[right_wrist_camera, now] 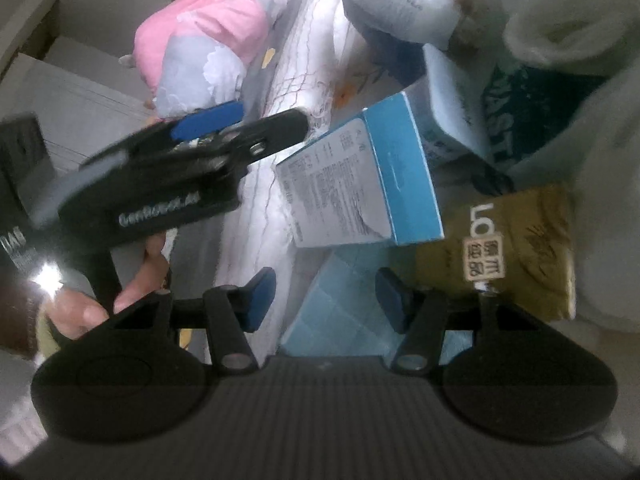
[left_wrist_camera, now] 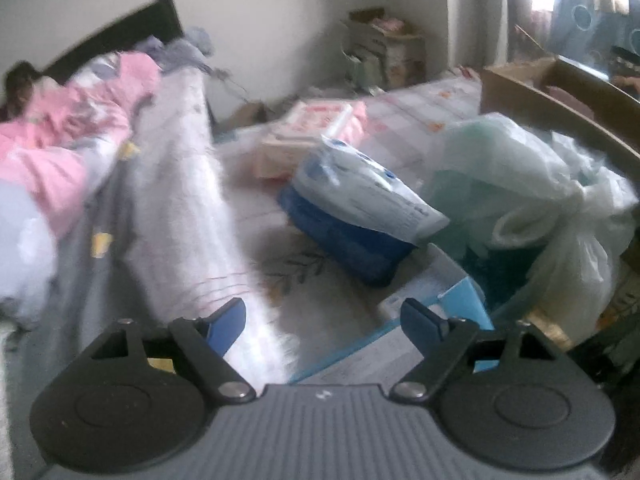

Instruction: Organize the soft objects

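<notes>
1. On the gold carton [right_wrist_camera: 516, 248] beside my right fingers, large white letters "LO" can be read, printed sideways; the small characters next to them are too blurred to make out.
2. On the dark green bag [right_wrist_camera: 516, 116] further ahead, I read the pale letters "AST", running sideways; the rest of the word is hidden.
3. On the side of my left gripper [right_wrist_camera: 256, 120], seen from my right wrist, a white brand name begins with "Gen"; the remainder is smeared.
4. The blue and white box [right_wrist_camera: 360, 184] carries dense small print, too fine to read.
</notes>
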Available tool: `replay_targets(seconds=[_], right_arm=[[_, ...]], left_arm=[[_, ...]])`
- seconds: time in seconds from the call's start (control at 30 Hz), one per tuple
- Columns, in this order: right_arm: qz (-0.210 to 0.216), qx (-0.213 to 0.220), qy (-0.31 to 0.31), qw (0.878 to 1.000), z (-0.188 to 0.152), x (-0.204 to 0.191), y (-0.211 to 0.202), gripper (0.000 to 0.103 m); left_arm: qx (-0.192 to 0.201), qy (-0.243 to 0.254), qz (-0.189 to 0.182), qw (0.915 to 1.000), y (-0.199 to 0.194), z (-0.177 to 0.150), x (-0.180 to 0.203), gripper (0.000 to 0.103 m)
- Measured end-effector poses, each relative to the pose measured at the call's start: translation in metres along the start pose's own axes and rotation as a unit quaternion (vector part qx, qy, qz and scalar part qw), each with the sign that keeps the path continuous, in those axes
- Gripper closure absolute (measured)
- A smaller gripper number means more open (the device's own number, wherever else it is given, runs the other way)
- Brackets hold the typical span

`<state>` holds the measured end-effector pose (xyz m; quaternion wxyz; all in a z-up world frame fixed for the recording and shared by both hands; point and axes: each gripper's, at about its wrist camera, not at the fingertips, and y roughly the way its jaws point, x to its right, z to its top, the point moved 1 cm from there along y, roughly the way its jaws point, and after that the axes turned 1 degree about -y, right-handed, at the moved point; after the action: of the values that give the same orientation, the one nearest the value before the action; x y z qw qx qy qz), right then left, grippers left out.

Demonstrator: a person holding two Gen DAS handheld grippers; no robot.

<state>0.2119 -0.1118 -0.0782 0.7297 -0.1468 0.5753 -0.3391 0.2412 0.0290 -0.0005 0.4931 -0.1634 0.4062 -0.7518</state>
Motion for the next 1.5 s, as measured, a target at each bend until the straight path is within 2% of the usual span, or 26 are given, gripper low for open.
replay_targets(seconds=[0.17, 0.37, 0.43, 0.5, 0.63, 0.83, 0.97, 1.13, 1.37, 1.5], right_arm=[[-0.019, 0.006, -0.028, 0.999, 0.006, -0.011, 0.013, 0.050], [-0.029, 0.008, -0.051, 0.998, 0.005, -0.016, 0.019, 0.050], [-0.022, 0.014, -0.042, 0.999, 0.006, -0.012, 0.017, 0.055], [-0.023, 0.020, -0.036, 0.999, 0.005, -0.008, 0.015, 0.066], [-0.011, 0.029, -0.004, 1.000, 0.003, 0.006, 0.006, 0.074], [0.006, 0.054, 0.038, 0.998, -0.005, 0.025, -0.017, 0.076], [0.024, 0.085, 0.035, 0.995, -0.011, 0.031, -0.047, 0.076], [0.005, 0.116, 0.027, 0.993, -0.012, 0.042, -0.084, 0.076], [-0.008, 0.112, 0.052, 0.992, -0.023, 0.069, -0.110, 0.075], [-0.008, 0.110, 0.052, 0.992, -0.028, 0.073, -0.116, 0.075]], left_arm=[[-0.027, -0.018, -0.025, 0.9992, 0.025, 0.013, 0.000, 0.013], [-0.063, -0.080, -0.059, 0.9931, 0.039, 0.013, -0.016, 0.013], [-0.072, -0.107, -0.069, 0.9892, 0.037, 0.011, -0.023, 0.013], [-0.081, -0.135, -0.089, 0.9834, 0.036, 0.010, -0.030, 0.013], [-0.086, -0.157, -0.108, 0.9778, 0.032, 0.009, -0.034, 0.013], [-0.089, -0.155, -0.143, 0.9734, 0.024, 0.014, -0.021, 0.013], [-0.103, -0.131, -0.155, 0.9737, 0.018, 0.016, -0.002, 0.012], [-0.129, -0.121, -0.158, 0.9715, 0.020, 0.009, 0.020, 0.012], [-0.145, -0.105, -0.132, 0.9750, 0.017, -0.004, 0.029, 0.012], [-0.142, -0.083, -0.130, 0.9778, -0.002, -0.010, 0.031, 0.010]])
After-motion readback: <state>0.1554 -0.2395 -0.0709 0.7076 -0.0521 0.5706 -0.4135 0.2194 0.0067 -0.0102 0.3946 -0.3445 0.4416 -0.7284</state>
